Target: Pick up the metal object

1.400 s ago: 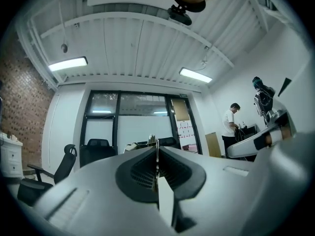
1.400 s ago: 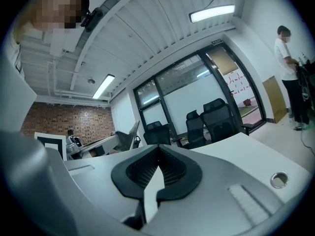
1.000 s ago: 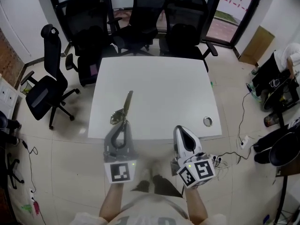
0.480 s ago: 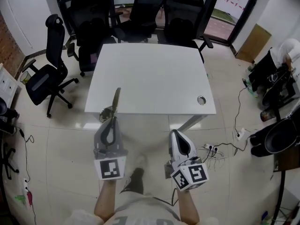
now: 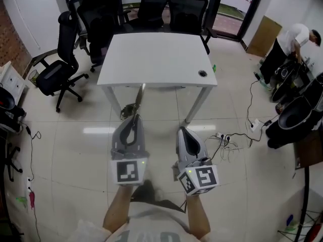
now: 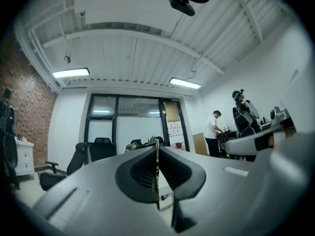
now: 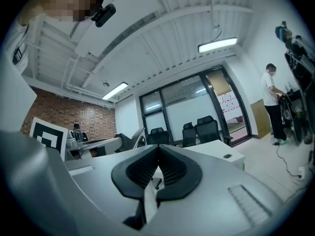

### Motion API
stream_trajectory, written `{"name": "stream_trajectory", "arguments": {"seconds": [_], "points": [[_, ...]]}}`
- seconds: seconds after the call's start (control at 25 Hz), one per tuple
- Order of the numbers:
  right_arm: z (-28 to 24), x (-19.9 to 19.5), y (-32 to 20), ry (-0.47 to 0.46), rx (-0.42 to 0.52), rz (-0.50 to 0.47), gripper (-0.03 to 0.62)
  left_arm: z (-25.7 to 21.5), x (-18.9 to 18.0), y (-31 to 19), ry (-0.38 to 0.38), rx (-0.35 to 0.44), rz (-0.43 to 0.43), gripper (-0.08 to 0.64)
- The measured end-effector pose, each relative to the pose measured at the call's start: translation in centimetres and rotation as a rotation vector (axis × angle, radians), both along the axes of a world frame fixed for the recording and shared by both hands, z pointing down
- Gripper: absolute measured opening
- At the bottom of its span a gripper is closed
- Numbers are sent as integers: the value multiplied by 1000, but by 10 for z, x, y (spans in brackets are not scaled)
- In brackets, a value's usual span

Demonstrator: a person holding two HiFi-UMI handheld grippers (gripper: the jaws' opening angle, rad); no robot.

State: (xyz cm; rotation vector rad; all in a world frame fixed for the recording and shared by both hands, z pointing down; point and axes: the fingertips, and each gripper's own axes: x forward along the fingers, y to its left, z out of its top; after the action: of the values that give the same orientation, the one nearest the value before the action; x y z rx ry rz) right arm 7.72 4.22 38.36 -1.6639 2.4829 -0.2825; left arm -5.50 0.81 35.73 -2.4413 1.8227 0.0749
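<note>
The metal object (image 5: 136, 101) is a long, thin piece with a wider, shiny near end. It sticks forward out of my left gripper (image 5: 133, 119), which is shut on it, and hangs over the floor in front of the white table (image 5: 156, 54). In the left gripper view it shows only as a thin bright edge (image 6: 156, 156) pinched between the closed pads of the left gripper (image 6: 157, 149). My right gripper (image 5: 181, 132) is level beside the left one, shut with nothing in it. In the right gripper view the right gripper (image 7: 158, 148) has its jaws closed together.
Black office chairs (image 5: 65, 59) stand to the left of and behind the table. One table leg (image 5: 197, 102) is ahead on the right. Cables and a power strip (image 5: 227, 137) lie on the tiled floor at the right. A person (image 5: 290, 42) bends over gear at the far right.
Both grippers have pulled back from the table together. The metal object, still held by the left gripper, was over the table's near edge and now hangs over the floor.
</note>
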Motion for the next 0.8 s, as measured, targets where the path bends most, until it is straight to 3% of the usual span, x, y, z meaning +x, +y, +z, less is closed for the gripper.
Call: {"name": "stream_trajectory", "arguments": {"seconds": [0.16, 0.32, 0.48, 0.8], "points": [[-9, -14, 35, 3, -4, -13, 12, -18, -27, 38, 18, 31, -21, 3], [14, -31, 75, 6, -69, -29, 12, -9, -63, 82, 47, 9, -51, 3], [22, -65, 100, 67, -96, -52, 12, -1, -91, 110, 43, 3, -55, 5], [6, -84, 115, 82, -54, -22, 12, -1, -99, 128, 42, 3, -17, 5]]}}
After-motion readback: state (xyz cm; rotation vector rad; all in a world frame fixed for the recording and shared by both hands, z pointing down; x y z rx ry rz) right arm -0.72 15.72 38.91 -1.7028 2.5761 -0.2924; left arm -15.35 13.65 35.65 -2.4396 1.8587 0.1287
